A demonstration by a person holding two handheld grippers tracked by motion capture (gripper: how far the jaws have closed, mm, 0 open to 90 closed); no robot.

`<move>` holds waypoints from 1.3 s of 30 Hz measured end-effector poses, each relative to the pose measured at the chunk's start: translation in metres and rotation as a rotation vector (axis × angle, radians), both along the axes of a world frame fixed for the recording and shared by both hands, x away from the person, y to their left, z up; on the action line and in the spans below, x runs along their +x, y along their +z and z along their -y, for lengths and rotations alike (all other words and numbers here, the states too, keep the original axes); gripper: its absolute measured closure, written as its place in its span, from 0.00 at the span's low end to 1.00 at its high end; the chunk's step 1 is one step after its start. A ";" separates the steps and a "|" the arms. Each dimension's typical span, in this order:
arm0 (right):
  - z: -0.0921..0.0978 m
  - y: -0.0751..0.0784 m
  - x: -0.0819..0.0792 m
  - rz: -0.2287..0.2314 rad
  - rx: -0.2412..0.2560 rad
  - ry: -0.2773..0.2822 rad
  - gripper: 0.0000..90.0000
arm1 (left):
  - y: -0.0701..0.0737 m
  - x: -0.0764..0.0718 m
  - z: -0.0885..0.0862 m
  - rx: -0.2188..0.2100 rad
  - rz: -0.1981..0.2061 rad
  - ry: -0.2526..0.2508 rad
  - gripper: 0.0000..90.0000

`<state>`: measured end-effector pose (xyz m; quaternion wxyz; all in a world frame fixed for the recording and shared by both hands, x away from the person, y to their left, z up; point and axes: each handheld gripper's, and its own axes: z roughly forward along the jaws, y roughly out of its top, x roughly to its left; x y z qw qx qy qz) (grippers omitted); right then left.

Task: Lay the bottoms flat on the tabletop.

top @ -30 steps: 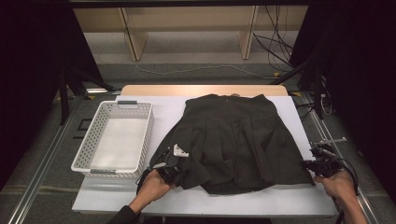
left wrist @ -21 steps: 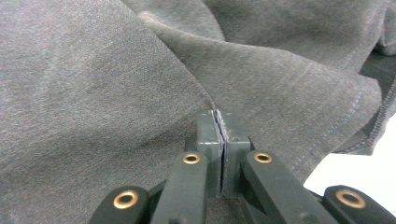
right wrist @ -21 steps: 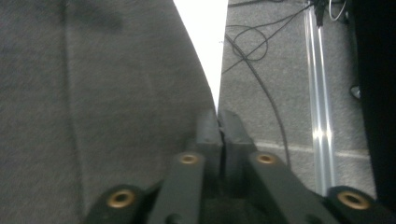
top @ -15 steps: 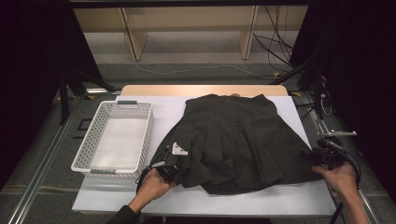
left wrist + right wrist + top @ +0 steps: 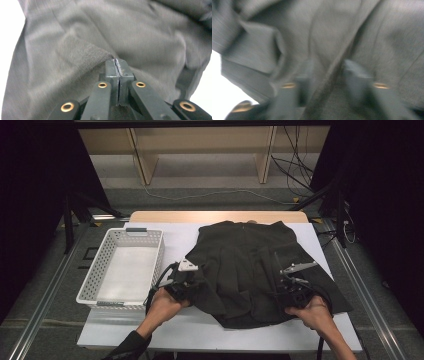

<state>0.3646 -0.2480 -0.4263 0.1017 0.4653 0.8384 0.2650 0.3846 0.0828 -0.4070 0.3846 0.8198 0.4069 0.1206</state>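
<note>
Your left gripper (image 5: pixel 117 72) has its fingers (image 5: pixel 111 75) pressed together on a fold of the dark skirt (image 5: pixel 250 270). Your right gripper (image 5: pixel 292 287) sits over the skirt's right part; its fingers (image 5: pixel 355 72) stand apart with cloth between them, too blurred to tell a grip. The skirt lies on the white tabletop (image 5: pixel 200 330), beside the white basket (image 5: pixel 90 285). No writing is readable.

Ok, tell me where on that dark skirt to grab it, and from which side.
Grip the dark skirt at its near hem corners, coming in low from the person's side. The hem lies loose and flared toward the near table edge, so an edge fold slips between jaws; the left gripper already pinches such a fold.
</note>
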 end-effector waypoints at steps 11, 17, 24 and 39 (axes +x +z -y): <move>0.032 -0.008 0.005 0.040 -0.113 -0.068 0.98 | -0.005 0.060 0.042 -0.035 -0.053 0.007 0.98; 0.026 -0.006 0.004 0.050 -0.071 -0.042 0.79 | -0.047 0.064 0.058 0.094 -0.133 -0.021 0.89; 0.028 0.010 0.003 0.095 0.048 -0.056 0.51 | -0.004 0.031 0.030 0.045 -0.051 -0.028 0.64; 0.005 0.015 -0.005 0.128 0.066 -0.016 0.42 | -0.049 -0.038 0.030 0.123 -0.089 -0.067 0.58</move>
